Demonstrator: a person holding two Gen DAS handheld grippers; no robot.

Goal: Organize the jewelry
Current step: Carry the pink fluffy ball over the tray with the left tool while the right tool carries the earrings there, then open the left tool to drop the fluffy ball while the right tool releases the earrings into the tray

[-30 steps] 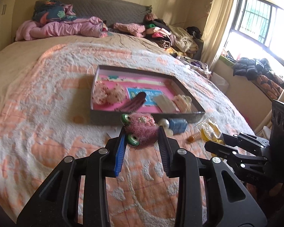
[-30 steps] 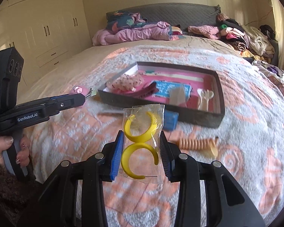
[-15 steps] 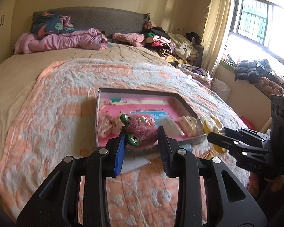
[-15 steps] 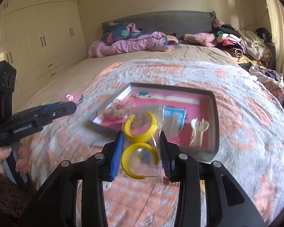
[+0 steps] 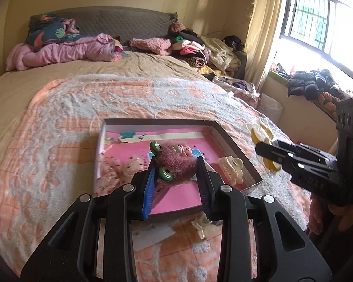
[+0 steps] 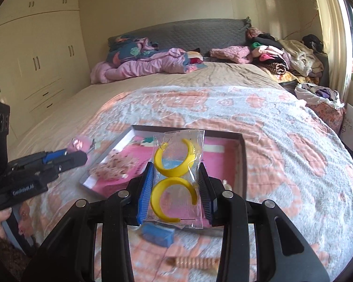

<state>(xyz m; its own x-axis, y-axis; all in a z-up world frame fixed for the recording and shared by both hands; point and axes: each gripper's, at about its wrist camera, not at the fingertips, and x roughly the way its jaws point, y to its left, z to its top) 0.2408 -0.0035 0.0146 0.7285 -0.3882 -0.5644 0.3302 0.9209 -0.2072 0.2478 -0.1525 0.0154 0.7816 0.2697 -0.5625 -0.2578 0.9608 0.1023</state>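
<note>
Left wrist: gripper (image 5: 176, 176) above tray (image 5: 233, 145).

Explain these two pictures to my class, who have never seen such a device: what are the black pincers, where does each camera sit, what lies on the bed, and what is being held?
No robot is here: a person holds a black two-finger hand gripper in each hand. Each carries a wide-angle camera looking forward along its fingers, so each picture shows its own gripper at the bottom.

In the left wrist view, the left gripper clamps a fuzzy pink hair ornament with green discs. In the right wrist view, the right gripper clamps a clear plastic packet of yellow hoop earrings.

Below both, on the orange and grey patterned bedspread, lies a shallow dark-rimmed tray with a pink floor, holding a cream claw hair clip. A blue block and a peach coiled hair tie lie outside it.
</note>
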